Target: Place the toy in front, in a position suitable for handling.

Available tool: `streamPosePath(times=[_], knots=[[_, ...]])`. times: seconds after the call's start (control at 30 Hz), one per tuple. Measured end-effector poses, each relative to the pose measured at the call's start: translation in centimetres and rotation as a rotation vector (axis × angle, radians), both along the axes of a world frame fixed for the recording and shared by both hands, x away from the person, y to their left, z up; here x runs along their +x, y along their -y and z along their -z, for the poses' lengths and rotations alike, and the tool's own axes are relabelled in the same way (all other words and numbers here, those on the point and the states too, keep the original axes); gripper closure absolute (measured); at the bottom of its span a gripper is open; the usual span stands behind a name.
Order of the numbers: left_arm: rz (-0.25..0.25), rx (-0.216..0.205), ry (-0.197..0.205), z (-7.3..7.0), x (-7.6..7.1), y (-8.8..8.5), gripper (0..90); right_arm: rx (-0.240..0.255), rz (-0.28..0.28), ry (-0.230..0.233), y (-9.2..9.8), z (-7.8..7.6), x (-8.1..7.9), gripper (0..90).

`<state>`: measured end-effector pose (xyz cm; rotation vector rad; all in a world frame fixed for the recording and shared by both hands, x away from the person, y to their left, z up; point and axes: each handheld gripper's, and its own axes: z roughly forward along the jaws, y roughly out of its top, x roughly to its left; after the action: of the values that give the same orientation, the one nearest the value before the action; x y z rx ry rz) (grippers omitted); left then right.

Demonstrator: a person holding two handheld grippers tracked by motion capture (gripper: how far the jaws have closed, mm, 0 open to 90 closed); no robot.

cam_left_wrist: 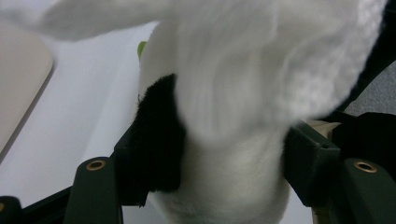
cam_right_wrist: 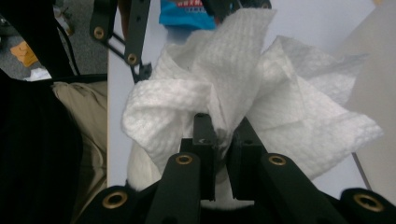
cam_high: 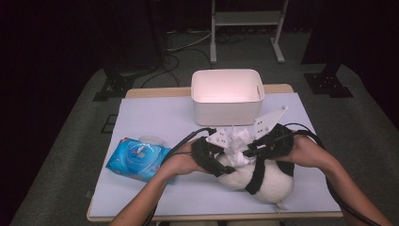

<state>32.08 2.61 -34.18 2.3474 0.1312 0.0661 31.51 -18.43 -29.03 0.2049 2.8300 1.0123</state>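
Now: plush toy (cam_high: 263,181) lower centre of frame on worktop (cam_high: 155,113), soft, light; left tool (cam_left_wrist: 224,154) clamped round its body. Right tool (cam_right_wrist: 222,140) pinched shut on wipe (cam_right_wrist: 243,84), limp, tears easily; grip bunched middle.

Both forearms come in low over the near edge of the table (cam_high: 141,113), hands drawn close together; the left gripper (cam_left_wrist: 210,158) has its jaws clamped on the plush panda (cam_high: 263,181), the right gripper (cam_right_wrist: 223,135) pinches a crumpled white wipe (cam_right_wrist: 280,107) just above it
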Motion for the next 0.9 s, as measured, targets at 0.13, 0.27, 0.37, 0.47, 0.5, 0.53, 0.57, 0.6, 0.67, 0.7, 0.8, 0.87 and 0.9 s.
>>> streamPosePath(times=[0.13, 0.27, 0.37, 0.47, 0.5, 0.53, 0.57, 0.6, 0.67, 0.7, 0.8, 0.87, 0.9], knots=[[0.008, -0.005, 0.004, 0.0, -0.1, 0.1, 34.5, 0.004, -0.011, 0.004, -1.0, -0.1, 0.4, 82.0], [0.016, -0.012, 0.006, 0.2, -0.3, 0.0, 34.2, 0.000, -0.021, -0.005, -1.7, 0.0, 0.6, 81.9], [0.014, -0.017, 0.002, 0.4, -0.4, -0.3, 34.3, -0.010, -0.017, -0.010, -1.4, 0.1, 0.5, 81.9], [0.013, -0.017, -0.010, 0.8, -0.3, -0.7, 34.1, -0.023, -0.001, -0.009, -0.3, 0.3, 0.0, 81.9], [0.009, -0.019, -0.014, 0.9, -0.3, -0.8, 34.1, -0.024, 0.011, -0.014, 0.3, 0.5, -0.1, 81.9], [0.007, -0.012, -0.020, 1.0, -0.2, -0.8, 34.1, -0.025, 0.018, -0.014, 0.6, 0.6, -0.1, 81.9], [0.005, -0.011, -0.023, 1.1, -0.2, -0.9, 33.9, -0.041, 0.027, -0.024, 1.1, 0.9, -0.2, 81.7], [0.005, -0.010, -0.024, 1.1, -0.2, -1.0, 33.9, -0.050, 0.031, -0.025, 1.3, 1.1, -0.3, 81.6], [0.001, -0.011, -0.031, 1.2, -0.1, -1.1, 33.8, -0.066, 0.043, -0.036, 2.1, 1.6, -0.4, 81.5], [0.000, -0.015, -0.036, 1.3, -0.1, -1.1, 33.8, -0.076, 0.050, -0.044, 2.4, 1.8, -0.5, 81.5], [-0.007, -0.027, -0.036, 1.5, -0.3, -1.1, 32.9, -0.059, 0.066, -0.048, 3.4, 2.0, -0.8, 81.6], [-0.008, -0.016, -0.037, 1.6, -0.2, -1.2, 32.4, -0.058, 0.073, -0.040, 4.1, 1.7, -1.0, 81.6], [-0.013, -0.019, -0.042, 1.7, -0.2, -1.3, 32.3, -0.057, 0.080, -0.033, 4.5, 1.6, -1.1, 81.6]])
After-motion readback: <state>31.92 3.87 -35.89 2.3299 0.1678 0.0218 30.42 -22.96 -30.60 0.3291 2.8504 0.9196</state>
